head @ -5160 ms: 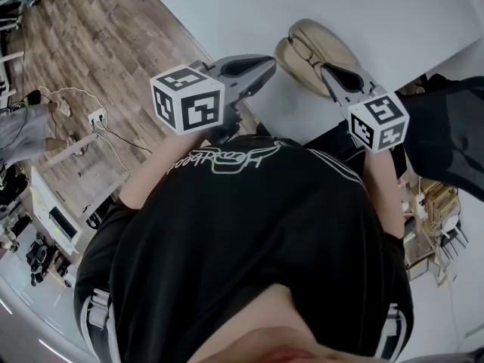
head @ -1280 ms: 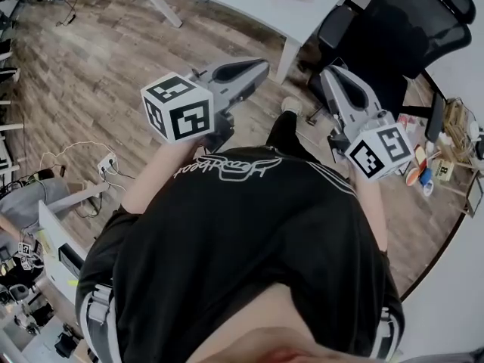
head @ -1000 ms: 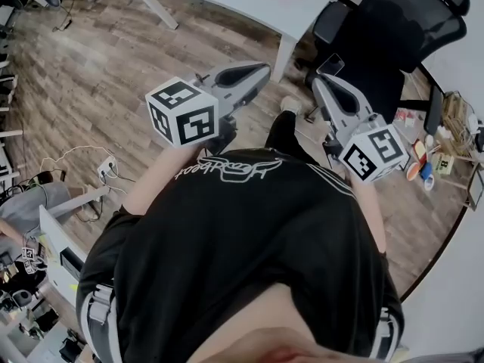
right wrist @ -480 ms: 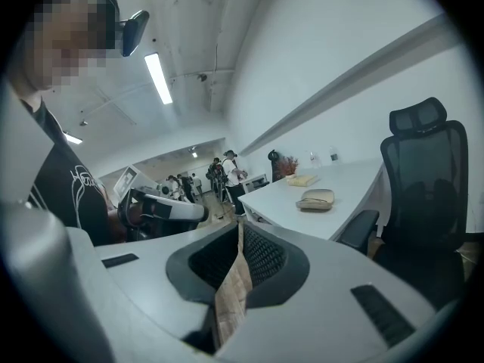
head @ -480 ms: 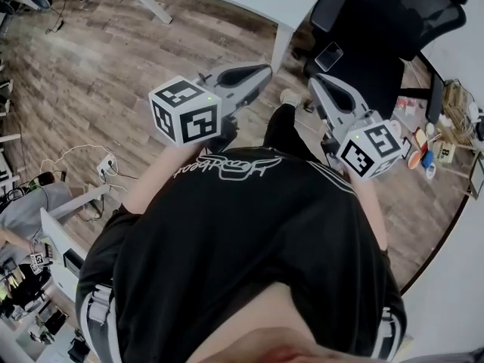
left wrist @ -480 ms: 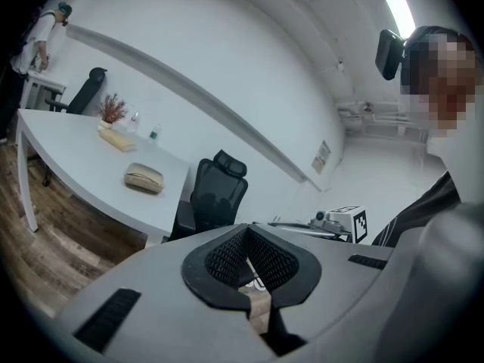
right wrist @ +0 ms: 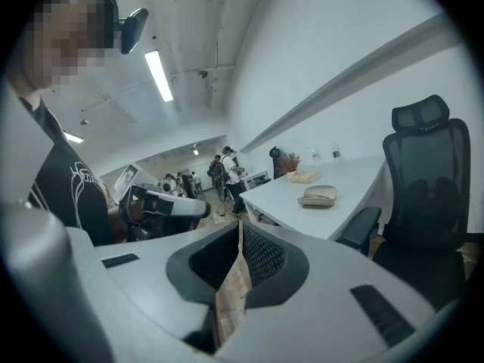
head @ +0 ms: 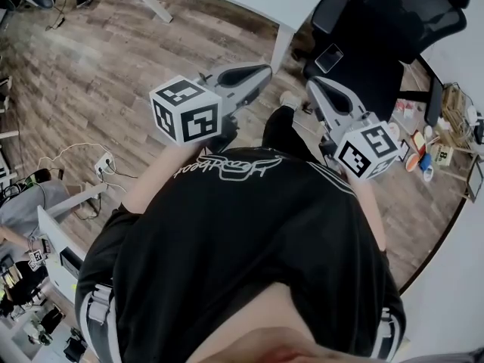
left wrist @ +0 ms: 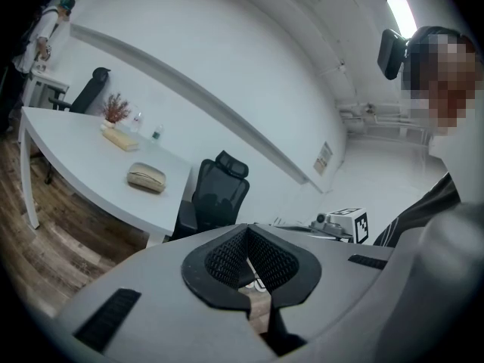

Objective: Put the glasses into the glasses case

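Glasses case (left wrist: 146, 178), beige, rounded and oblong, lies on a long white bench (left wrist: 76, 150), well apart from the person and from both grippers. From this far off it looks closed, with a seam along its side. No glasses show on the bench, on the floor or in either gripper, so they are most likely already inside the glasses case, though that cannot be seen directly. A black mesh office chair (left wrist: 219, 199) stands beside the bench, between it and the person. The person, in a black T-shirt (head: 242, 233), stands over a wood-plank floor (head: 98, 59) and holds both grippers out level in front of the body. The left gripper (left wrist: 247, 233) is clenched, its ribbed black pads meeting at the tips with nothing between them. The right gripper (right wrist: 239, 229) is likewise clenched and empty. Judging by this, the task appears complete and no step seems left.
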The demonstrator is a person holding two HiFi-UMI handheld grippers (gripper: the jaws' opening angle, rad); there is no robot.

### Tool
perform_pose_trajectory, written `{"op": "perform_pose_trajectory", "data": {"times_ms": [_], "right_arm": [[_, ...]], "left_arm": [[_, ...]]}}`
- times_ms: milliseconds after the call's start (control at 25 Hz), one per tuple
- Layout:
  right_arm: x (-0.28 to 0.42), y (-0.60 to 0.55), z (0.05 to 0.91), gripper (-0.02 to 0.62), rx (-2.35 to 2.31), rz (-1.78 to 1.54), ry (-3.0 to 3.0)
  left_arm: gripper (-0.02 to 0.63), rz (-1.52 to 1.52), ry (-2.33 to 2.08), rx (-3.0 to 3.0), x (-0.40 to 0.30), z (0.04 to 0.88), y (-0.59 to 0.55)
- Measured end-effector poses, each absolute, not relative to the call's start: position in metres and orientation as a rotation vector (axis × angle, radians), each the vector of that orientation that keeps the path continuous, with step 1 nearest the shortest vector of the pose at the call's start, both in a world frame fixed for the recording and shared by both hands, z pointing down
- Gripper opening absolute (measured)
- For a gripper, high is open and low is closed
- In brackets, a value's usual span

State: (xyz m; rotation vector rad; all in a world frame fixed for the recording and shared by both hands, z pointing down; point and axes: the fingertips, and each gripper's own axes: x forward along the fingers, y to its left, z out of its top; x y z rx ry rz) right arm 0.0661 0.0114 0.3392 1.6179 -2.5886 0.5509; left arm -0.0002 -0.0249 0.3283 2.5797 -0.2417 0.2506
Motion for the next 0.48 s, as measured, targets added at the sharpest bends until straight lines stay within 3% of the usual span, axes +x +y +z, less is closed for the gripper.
{"op": "perform_pose_trajectory", "data": {"times_ms": [480], "right_arm": [[0.0631,0.0114,0.3470,0.020,1.615,0.581,-2.597]], "left_arm": [[0.006,0.263,-0.242,2.563,-0.0011,0.3358,-0.0222]]}}
